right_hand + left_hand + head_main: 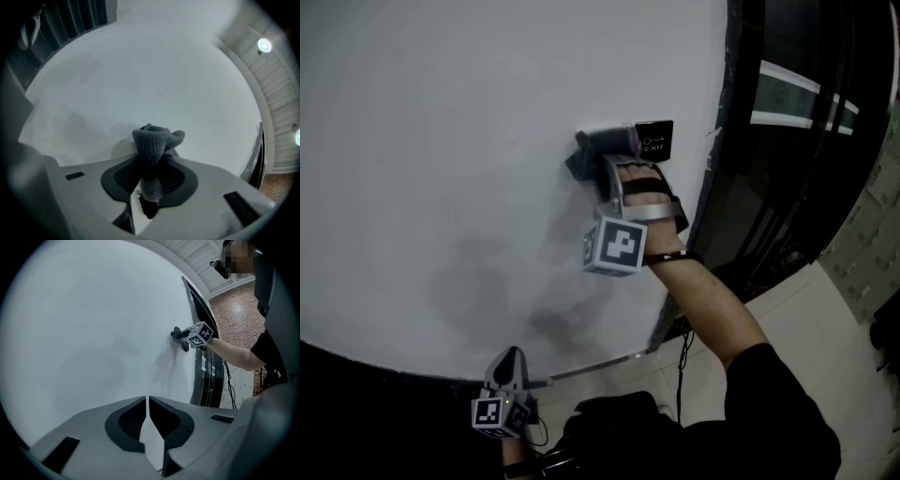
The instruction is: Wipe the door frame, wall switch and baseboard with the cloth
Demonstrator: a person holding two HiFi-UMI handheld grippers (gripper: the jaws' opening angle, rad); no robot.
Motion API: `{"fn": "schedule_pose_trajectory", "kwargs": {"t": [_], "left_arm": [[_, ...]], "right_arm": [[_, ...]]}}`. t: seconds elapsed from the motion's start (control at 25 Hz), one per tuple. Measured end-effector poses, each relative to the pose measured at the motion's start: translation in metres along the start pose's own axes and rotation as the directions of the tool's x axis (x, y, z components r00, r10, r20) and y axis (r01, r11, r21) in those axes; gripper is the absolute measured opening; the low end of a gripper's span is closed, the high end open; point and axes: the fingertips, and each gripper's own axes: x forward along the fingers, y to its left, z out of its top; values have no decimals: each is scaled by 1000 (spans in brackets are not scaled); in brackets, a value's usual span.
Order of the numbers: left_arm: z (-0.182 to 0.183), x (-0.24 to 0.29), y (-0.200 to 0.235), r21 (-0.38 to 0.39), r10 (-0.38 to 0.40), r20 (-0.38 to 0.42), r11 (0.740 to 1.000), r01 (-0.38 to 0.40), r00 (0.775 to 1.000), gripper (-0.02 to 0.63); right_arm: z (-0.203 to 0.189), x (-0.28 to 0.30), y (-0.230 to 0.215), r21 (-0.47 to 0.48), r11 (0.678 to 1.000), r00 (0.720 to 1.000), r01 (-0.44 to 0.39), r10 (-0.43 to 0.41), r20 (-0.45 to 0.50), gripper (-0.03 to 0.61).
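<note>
Against the white wall (459, 131), just beside the black wall switch (654, 139), sits the grey cloth (598, 148); the right hand-held gripper (602, 161) pinches it in a bunch, so that the soft fold rather than the jaws meets the surface; the dark door frame (724, 141) runs just past the switch, probably within the same reach; the left hand-held gripper (508, 361) hangs low, jaws pressed together on nothing, seemingly out of the way.

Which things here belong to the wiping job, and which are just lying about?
Job: cloth, clamped in right gripper; wall switch; door frame.
Lying about: cable on the floor; left gripper, shut on nothing.
</note>
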Motion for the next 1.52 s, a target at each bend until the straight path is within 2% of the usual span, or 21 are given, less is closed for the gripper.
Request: {"fn": "schedule_pose_trajectory", "kwargs": {"t": [0.48, 0.76, 0.84, 0.96, 1.04, 1.08, 1.16, 1.2, 1.24, 1.28, 1.32, 1.44, 1.52], "left_arm": [[1, -8, -2, -4, 0, 30, 1000, 0, 1000, 5], [1, -12, -9, -22, 12, 22, 1000, -12, 1000, 5], [-1, -14, -11, -19, 15, 16, 1000, -14, 1000, 6], [-5, -17, -10, -18, 23, 8, 1000, -23, 1000, 5], [-9, -19, -6, -16, 35, 1, 999, -35, 999, 5], [-9, -19, -5, -16, 42, 0, 999, -42, 999, 5], [-7, -17, -6, -17, 50, 5, 999, -49, 999, 5], [-6, -17, -9, -19, 51, 10, 999, -51, 999, 5], [-5, -16, -11, -20, 51, 15, 999, -51, 999, 5], [-6, -15, -14, -20, 51, 17, 998, -51, 999, 5], [-6, -12, -18, -22, 52, 16, 998, -52, 999, 5], [-9, -6, -24, -26, 63, 14, 998, -62, 998, 5], [-11, -8, -24, -30, 78, 28, 997, -77, 997, 5]], "right_arm": [[-7, -2, 29, 10, 997, 997, -72, 72, -17, 91], [-9, -3, 35, 32, 992, 992, -125, 125, 7, 91], [-9, -5, 37, 59, 987, 988, -151, 149, 34, 91], [11, -21, 21, 158, 973, 978, -168, 143, 154, 90], [39, -41, 4, 266, 937, 951, -227, 153, 270, 89], [55, -50, -2, 316, 903, 924, -290, 178, 339, 89], [82, -66, -7, 380, 803, 838, -459, 249, 486, 89], [92, -69, -5, 404, 740, 792, -537, 278, 544, 90], [97, -69, -2, 430, 679, 758, -595, 295, 581, 90], [97, -65, 1, 453, 633, 741, -627, 304, 599, 90], [95, -58, 4, 470, 607, 735, -641, 310, 603, 90], [84, -44, 10, 488, 575, 728, -657, 315, 609, 89], [80, -42, 9, 501, 534, 709, -681, 311, 633, 91]]}}
